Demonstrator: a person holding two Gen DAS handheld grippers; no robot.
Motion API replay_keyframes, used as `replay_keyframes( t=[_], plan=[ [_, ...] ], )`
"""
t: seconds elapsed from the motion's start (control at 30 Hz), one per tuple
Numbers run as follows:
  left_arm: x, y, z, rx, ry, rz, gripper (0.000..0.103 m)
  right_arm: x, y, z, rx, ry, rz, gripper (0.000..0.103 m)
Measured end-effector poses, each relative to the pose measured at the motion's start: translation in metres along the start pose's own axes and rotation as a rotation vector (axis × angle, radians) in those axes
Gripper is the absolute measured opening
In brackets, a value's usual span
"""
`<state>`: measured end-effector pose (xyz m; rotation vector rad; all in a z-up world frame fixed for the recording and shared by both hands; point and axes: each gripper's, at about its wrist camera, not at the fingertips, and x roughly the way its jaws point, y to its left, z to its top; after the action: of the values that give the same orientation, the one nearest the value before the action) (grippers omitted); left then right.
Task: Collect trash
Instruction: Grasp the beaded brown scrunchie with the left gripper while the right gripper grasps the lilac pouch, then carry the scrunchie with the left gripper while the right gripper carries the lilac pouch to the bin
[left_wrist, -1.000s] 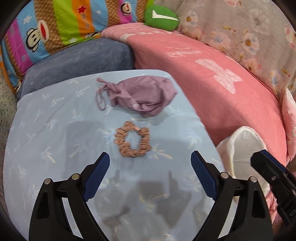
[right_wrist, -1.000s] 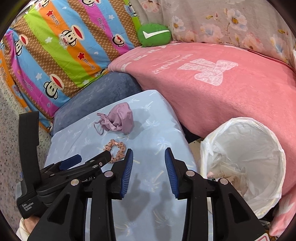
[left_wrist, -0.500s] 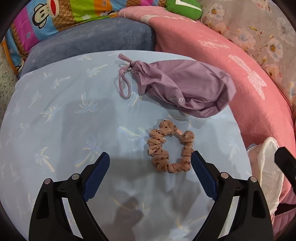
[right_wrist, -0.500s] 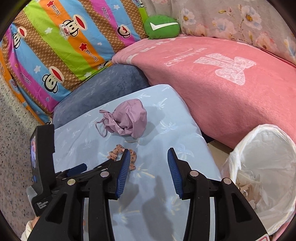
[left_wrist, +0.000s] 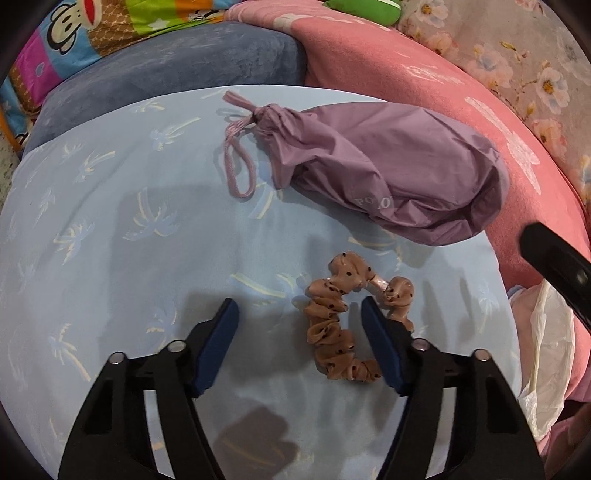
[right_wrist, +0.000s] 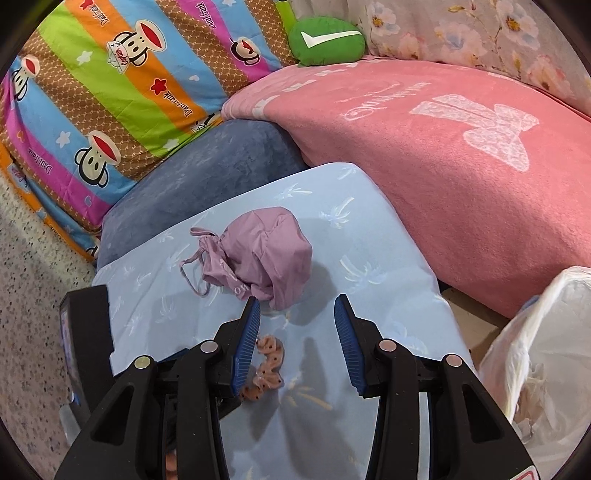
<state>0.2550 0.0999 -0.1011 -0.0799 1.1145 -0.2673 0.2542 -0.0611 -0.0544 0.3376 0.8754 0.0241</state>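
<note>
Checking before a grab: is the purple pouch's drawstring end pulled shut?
Yes, the pouch is cinched tight at its neck, with the cord looping out onto the blue sheet.

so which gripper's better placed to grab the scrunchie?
Left. The left gripper is already down at the scrunchie, jaws closing around one side of it. The right gripper stands open, nothing between its pads.
</note>
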Motion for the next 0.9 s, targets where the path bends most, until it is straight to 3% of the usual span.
replay_keyframes(
  t=[0.1, 0.17, 0.43, 0.47, 0.5, 0.57, 0.67, 0.9],
  plan=[
    [0.001, -0.002, 0.003, 0.017, 0.007, -0.017, 0.041, 0.012, 0.001, 0.005, 0.016, 0.01, 0.01, 0.046],
    [0.002, -0.002, 0.005, 0.027, 0.013, -0.029, 0.023, 0.02, 0.001, 0.008, 0.034, 0.023, 0.023, 0.047],
    [-0.001, 0.004, 0.011, 0.012, 0.011, -0.038, 0.017, 0.043, 0.007, 0.014, 0.067, 0.058, 0.052, 0.045],
    [-0.003, 0.005, 0.012, 0.011, 0.007, -0.035, 0.017, 0.044, 0.008, 0.014, 0.066, 0.062, 0.056, 0.037],
    [-0.005, 0.006, 0.012, 0.007, 0.003, -0.036, 0.017, 0.045, 0.009, 0.013, 0.063, 0.069, 0.057, 0.022],
    [-0.01, 0.009, 0.013, -0.004, -0.005, -0.039, 0.017, 0.044, 0.01, 0.011, 0.058, 0.077, 0.059, 0.013],
    [-0.017, 0.01, 0.012, -0.013, -0.018, -0.039, 0.017, 0.037, 0.012, 0.006, 0.055, 0.075, 0.067, 0.006],
    [-0.034, 0.007, 0.004, -0.012, -0.037, -0.035, 0.017, 0.0, 0.007, -0.015, 0.072, 0.054, 0.086, 0.005]
  ],
)
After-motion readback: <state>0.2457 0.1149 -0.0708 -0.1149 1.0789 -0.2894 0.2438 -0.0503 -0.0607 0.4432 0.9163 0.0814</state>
